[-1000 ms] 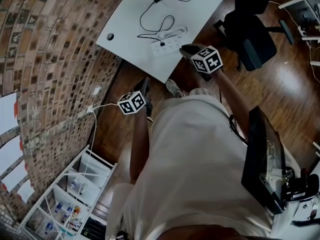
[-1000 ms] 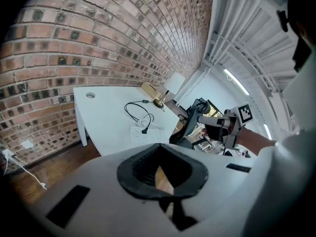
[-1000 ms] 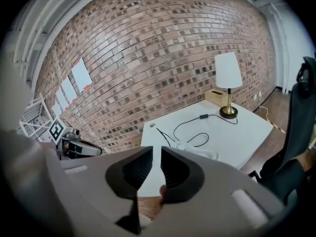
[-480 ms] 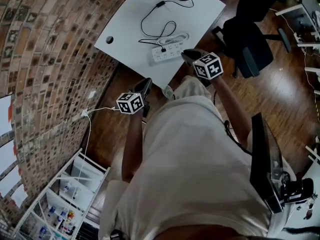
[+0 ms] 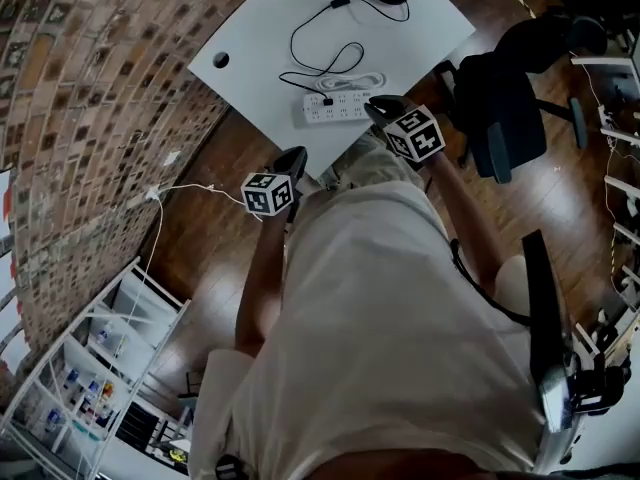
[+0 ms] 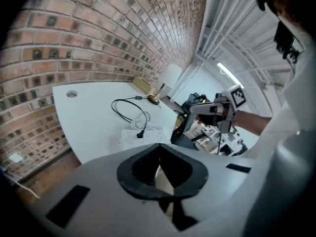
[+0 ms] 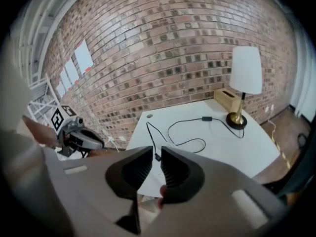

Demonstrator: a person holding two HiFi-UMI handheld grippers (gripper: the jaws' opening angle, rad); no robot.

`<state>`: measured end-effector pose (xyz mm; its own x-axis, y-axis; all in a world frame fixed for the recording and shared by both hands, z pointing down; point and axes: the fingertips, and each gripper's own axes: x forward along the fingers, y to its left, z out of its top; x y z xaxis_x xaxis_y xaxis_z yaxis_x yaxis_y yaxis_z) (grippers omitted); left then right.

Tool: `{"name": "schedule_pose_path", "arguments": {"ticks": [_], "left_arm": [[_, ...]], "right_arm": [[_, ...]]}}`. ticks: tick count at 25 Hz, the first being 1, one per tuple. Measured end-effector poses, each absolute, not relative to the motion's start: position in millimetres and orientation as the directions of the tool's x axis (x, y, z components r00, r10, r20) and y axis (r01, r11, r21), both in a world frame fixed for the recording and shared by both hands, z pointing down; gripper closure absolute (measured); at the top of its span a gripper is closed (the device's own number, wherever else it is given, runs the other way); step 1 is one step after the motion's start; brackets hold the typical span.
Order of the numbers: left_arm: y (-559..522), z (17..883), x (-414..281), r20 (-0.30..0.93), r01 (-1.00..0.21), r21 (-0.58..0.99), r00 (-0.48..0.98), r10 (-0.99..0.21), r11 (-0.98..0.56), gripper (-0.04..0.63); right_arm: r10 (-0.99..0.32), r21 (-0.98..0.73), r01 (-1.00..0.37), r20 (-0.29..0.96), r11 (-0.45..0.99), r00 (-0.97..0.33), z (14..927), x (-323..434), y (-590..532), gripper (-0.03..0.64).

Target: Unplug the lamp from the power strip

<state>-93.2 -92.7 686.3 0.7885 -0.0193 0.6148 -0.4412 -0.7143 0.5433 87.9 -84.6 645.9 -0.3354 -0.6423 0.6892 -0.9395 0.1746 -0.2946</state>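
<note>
Plug (image 5: 327,101) of the lamp (image 7: 245,83) sits in the power strip (image 5: 338,107) near the white table's (image 5: 260,38) near edge. Right gripper (image 7: 155,154) hovers just right of the strip, jaws slightly parted and empty. Left gripper (image 6: 159,147) hangs nearer and to the left, tips pressed together.

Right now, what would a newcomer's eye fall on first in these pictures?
A white table stands beside the brick wall, with a black cord looping from the white-shaded lamp at its far corner to a plug in the white power strip near the front edge. The right claw hangs close to that strip, empty.
</note>
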Motion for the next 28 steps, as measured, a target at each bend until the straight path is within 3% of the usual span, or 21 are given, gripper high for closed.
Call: {"name": "schedule_pose_path", "arguments": {"ticks": [4,8,14,19,25,28], "left_arm": [[-102.7,710.6,-76.4,0.702,-0.546,0.417,0.701,-0.125,-0.727,0.591],[-101.9,735.2,-72.1,0.740,-0.605,0.371,0.651,-0.169,-0.705,0.591],[-112.8,767.4,-55.4,0.754,-0.664,0.345,0.617,-0.226,-0.663,0.589],[-127.2,786.3,-39.3,0.744,-0.701,0.322,0.603,-0.288,-0.636,0.589],[-132.7,817.7,-28.9,0.804,-0.696,0.232,0.530,-0.269,-0.679,0.586],[-130.6,831.3,-24.2,0.828,-0.674,0.181,0.498,-0.259,-0.716,0.519]], "right_arm": [[-0.560,-0.040,-0.895,0.767,0.445,-0.313,659.6,99.7,-96.8,0.564],[-0.445,-0.083,-0.786,0.785,0.613,-0.430,680.8,76.0,-106.6,0.548],[-0.324,-0.167,-0.686,0.787,0.708,-0.525,702.4,56.0,-120.9,0.548],[-0.280,-0.143,-0.612,0.793,0.778,-0.541,716.6,49.0,-130.6,0.538],[-0.161,-0.172,-0.497,0.815,0.850,-0.557,744.9,32.9,-132.1,0.532],[-0.123,-0.179,-0.464,0.826,0.867,-0.550,759.0,26.0,-135.1,0.532]]}}
